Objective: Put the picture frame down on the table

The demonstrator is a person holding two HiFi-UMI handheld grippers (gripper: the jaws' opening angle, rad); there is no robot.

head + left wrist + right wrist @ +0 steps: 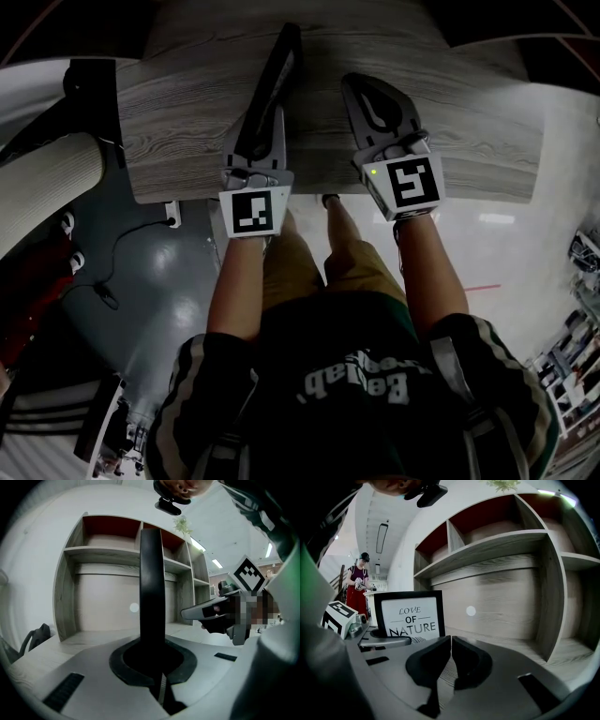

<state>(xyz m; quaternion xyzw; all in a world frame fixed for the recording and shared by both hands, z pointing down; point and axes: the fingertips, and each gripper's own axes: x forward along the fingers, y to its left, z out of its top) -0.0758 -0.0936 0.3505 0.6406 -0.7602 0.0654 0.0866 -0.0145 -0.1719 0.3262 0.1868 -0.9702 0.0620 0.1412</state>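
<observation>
The picture frame point(274, 75) is black with a white print reading "LOVE OF NATURE" point(410, 615). It stands upright over the grey wooden table point(178, 122). My left gripper point(270, 117) is shut on its lower edge. In the left gripper view the frame shows edge-on as a dark vertical bar point(152, 592) rising from between the jaws point(153, 660). Its bottom is hidden, so I cannot tell whether it touches the table. My right gripper point(367, 94) hovers just right of it, shut and empty, pads together point(451, 656).
A wooden shelf unit point(501, 545) with open compartments rises behind the table. The table's near edge point(328, 195) runs just in front of the person's legs. A dark chair point(35, 639) sits left. A person in red point(358, 590) stands far off.
</observation>
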